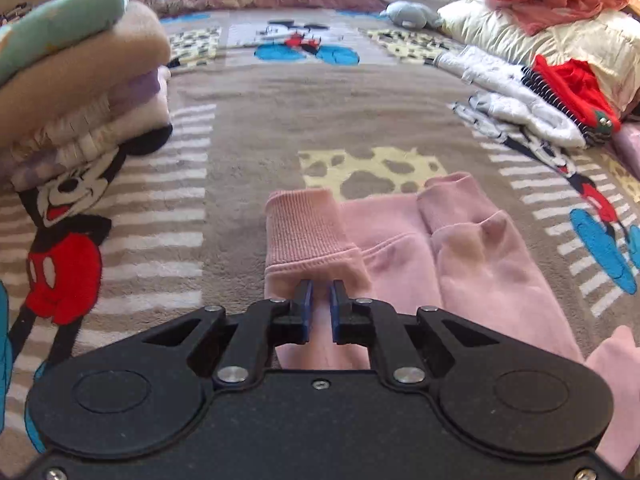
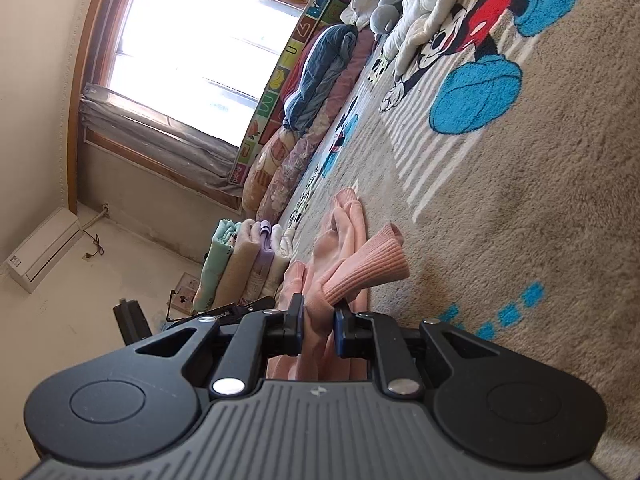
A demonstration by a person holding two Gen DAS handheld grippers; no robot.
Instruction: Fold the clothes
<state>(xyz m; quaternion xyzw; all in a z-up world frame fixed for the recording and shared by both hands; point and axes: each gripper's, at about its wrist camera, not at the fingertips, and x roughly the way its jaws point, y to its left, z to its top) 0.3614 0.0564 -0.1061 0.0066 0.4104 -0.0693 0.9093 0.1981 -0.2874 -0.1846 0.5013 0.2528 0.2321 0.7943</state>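
Slippage threatens: your left tongs [image 1: 320, 300] pinch one pink sleeve [image 1: 304, 232], right tongs [image 2: 318, 320] pinch bunched sweater [image 2: 344, 236]; uneven pulling skews the fold.

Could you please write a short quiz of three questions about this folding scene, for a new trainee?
1. True or false: the left gripper is closed on the pink garment.
2. Where is the stack of folded clothes in the left wrist view? A) upper left B) lower right C) centre
3. Fill the gap: in the right wrist view, the right gripper pinches pink fabric just behind a ribbed ____.

Key
1. True; its jaws pinch the cloth near a ribbed cuff.
2. A.
3. Cuff.
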